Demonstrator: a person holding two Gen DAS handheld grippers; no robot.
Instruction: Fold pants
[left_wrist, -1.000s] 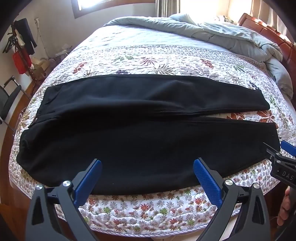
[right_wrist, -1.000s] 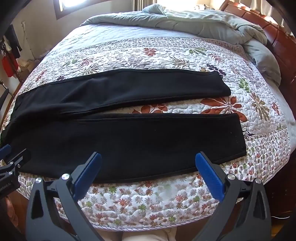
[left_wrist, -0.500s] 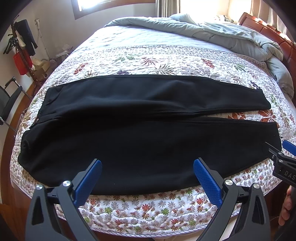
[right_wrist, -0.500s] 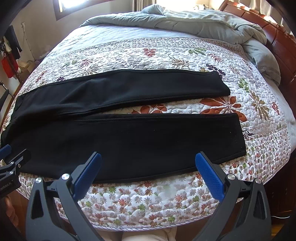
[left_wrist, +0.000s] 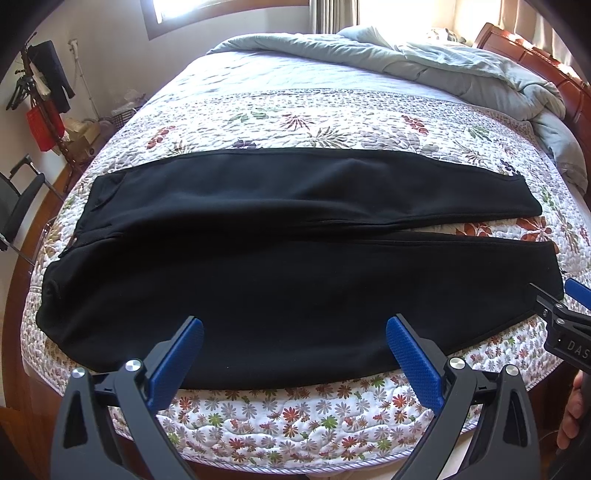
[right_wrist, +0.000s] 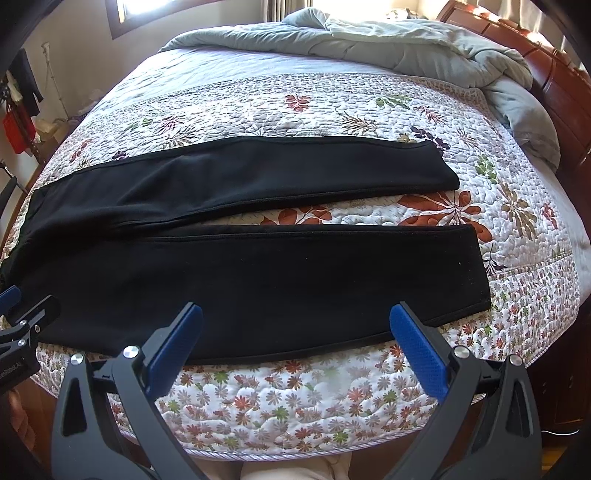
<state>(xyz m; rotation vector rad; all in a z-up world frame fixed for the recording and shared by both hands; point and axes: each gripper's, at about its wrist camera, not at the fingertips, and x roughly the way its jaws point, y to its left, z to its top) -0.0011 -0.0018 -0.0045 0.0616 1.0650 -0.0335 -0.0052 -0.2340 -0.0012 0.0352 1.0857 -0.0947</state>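
Black pants (left_wrist: 280, 258) lie flat across the floral quilt, waist at the left, both legs running right with a narrow gap between them. They also show in the right wrist view (right_wrist: 280, 273). My left gripper (left_wrist: 295, 332) is open and empty, held over the near leg's front edge. My right gripper (right_wrist: 295, 325) is open and empty, over the near leg close to its hem. Each gripper shows at the edge of the other's view: the right gripper (left_wrist: 565, 317) and the left gripper (right_wrist: 18, 325).
The bed's floral quilt (left_wrist: 295, 413) drops off at the near edge. A crumpled grey duvet (left_wrist: 443, 66) lies at the far right by the wooden headboard (left_wrist: 546, 62). A chair (left_wrist: 18, 199) and a clothes rack (left_wrist: 40, 92) stand left of the bed.
Both grippers have shifted slightly, so the pants sit a little lower in view. Both stay open and the pants have not moved.
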